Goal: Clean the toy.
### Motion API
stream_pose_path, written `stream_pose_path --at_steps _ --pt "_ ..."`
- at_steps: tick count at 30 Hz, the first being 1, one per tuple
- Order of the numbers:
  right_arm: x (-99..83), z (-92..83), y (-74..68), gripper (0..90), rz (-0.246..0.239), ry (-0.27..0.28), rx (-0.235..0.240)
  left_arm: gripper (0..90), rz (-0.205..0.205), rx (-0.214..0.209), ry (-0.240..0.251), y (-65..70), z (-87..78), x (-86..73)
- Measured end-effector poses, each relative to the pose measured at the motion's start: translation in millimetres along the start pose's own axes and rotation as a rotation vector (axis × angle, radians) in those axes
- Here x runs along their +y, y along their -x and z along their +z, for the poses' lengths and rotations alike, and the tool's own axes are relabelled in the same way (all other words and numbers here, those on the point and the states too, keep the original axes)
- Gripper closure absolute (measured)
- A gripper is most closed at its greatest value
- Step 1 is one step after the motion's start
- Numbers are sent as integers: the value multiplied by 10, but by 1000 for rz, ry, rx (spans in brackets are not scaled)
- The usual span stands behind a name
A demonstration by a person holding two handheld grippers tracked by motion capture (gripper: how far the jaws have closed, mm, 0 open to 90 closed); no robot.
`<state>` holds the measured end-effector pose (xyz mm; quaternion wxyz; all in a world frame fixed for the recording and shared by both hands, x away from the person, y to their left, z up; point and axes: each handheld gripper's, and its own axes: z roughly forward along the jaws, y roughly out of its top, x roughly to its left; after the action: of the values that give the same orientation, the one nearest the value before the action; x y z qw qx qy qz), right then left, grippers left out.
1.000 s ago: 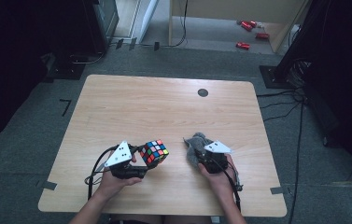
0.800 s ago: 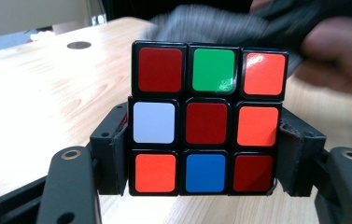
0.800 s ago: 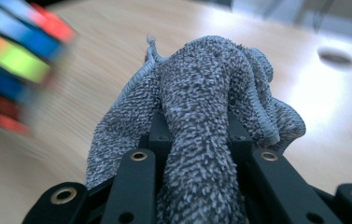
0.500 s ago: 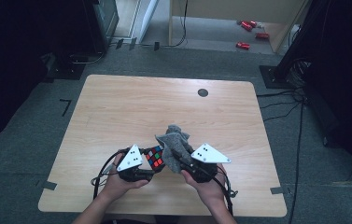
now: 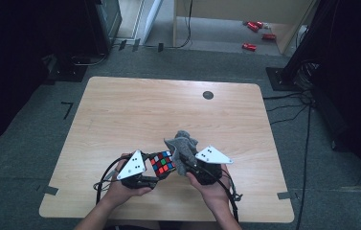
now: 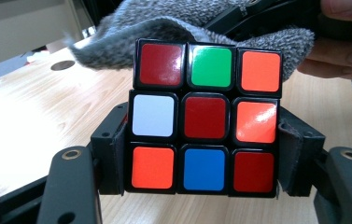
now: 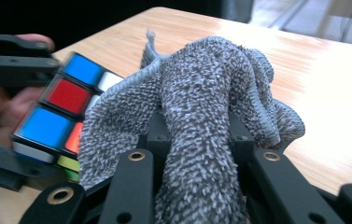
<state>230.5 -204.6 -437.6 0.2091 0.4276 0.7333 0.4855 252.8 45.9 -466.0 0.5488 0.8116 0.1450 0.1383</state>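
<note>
Right gripper (image 5: 187, 165) with the cloth (image 5: 182, 146) has come left across the desk (image 5: 120, 105) since a second ago, from well right of the cube (image 5: 163, 163) to touching it; cloth now drapes against the cube's right and far side. Left gripper (image 5: 155, 173) has barely shifted.

Near edge, high view: both hands come in over the near edge, left hand (image 5: 120, 189) left of centre, right hand (image 5: 211, 184) just right of it. Grippers sit close together, angled toward each other, both lifted off the desk top.

Left gripper view: left gripper (image 6: 201, 161) pinches the cube (image 6: 206, 123), one jaw on each side face, pads pressed on its lower two rows. Facing side reads red-green-orange, white-red-orange, orange-blue-red. Cloth (image 6: 164, 32) lies right behind the cube's top edge, with fingers of the right hand (image 6: 337, 56) past it.

Right gripper view: right gripper (image 7: 197, 140) is clamped on the cloth (image 7: 201, 116), jaws close together with a thick grey fold bunched between them, rest of it spilling over both sides. Cube (image 7: 66, 116) sits at the cloth's left, touching it.

Far: a dark round hole (image 5: 208, 95) near the desk's far right edge.
</note>
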Motion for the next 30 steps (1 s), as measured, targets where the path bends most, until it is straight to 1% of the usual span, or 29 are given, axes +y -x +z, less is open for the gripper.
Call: stream_pose_path --at_steps 2,3,5,9,11,12,13,14,17,19,21,23,26,28,30 --pt "-6 -22 26 708 11 9 -10 339 -1 5 -15 -2 19 -12" --pt "7 -44 20 707 11 23 -9 339 -2 6 -22 0 27 -18" --pt "60 -111 -29 706 6 68 8 339 -4 4 -25 8 37 -22" --pt "177 -240 -222 699 -64 146 67 339 -4 -1 -7 25 27 -1" --pt "197 -239 -287 696 -83 146 92 339 -2 -3 2 30 17 6" --pt "192 -222 -296 695 -74 139 107 339 -5 -7 8 29 12 7" --pt "174 -193 -295 694 -54 127 119 339 -8 -9 12 29 11 6" --pt "159 -172 -290 694 -44 117 122 339 -7 -9 11 29 9 6" --pt "101 -103 -250 694 -4 94 141 339 9 7 -4 35 9 -1" --pt "80 -74 -214 693 -2 82 128 339 8 10 -2 30 1 -4" --pt "56 -52 -163 693 18 71 115 339 7 14 4 26 -10 0" --pt "28 -29 -105 693 25 57 100 339 6 15 2 18 -17 -2" --pt "-7 -4 -43 693 22 32 63 340 0 14 11 10 -26 -1" --pt "-17 -20 -18 693 20 41 44 340 -6 5 19 1 -31 0" --pt "2 -63 -21 693 16 65 40 340 0 3 9 -2 -19 -17"
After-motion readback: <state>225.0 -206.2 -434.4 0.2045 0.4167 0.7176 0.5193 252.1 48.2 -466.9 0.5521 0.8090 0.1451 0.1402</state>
